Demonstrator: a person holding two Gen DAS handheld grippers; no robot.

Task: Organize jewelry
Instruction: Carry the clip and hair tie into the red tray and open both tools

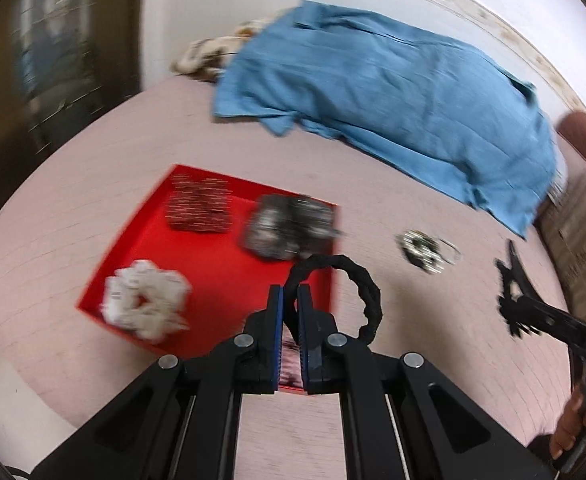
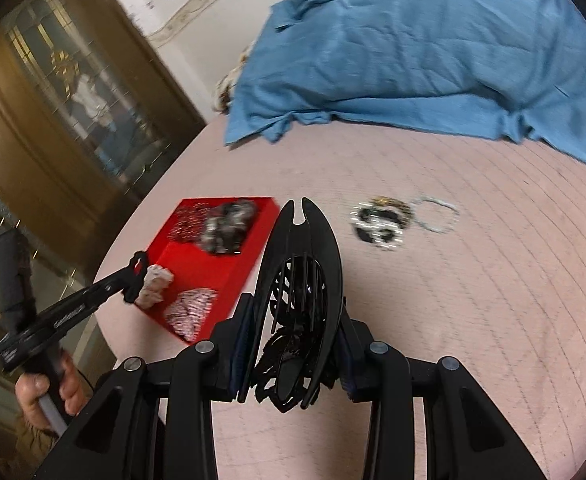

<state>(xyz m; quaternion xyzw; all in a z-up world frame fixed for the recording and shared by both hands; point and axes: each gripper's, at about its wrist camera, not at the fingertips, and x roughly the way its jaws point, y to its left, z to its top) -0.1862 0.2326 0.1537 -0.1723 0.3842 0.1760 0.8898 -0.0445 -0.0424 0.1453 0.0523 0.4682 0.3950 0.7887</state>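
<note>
My left gripper [image 1: 291, 300] is shut on a black braided hair band [image 1: 359, 280] and holds it over the near right edge of the red tray [image 1: 161, 228]. The tray holds a white scrunchie [image 1: 145, 304], a dark sparkly scrunchie [image 1: 289, 226] and a striped dark one [image 1: 199, 204]. My right gripper [image 2: 293, 340] is shut on a black claw hair clip [image 2: 299, 280], held above the pink bedspread to the right of the tray [image 2: 253, 256]. A pile of bracelets [image 2: 381, 220] lies on the bedspread beyond; it also shows in the left wrist view [image 1: 423, 250].
A blue cloth [image 1: 393, 92] covers a pillow at the back of the bed. A patterned fabric [image 1: 213, 50] lies behind it. A dark wooden glass-front cabinet [image 2: 53, 100] stands to the left of the bed. The bed's left edge runs close to the tray.
</note>
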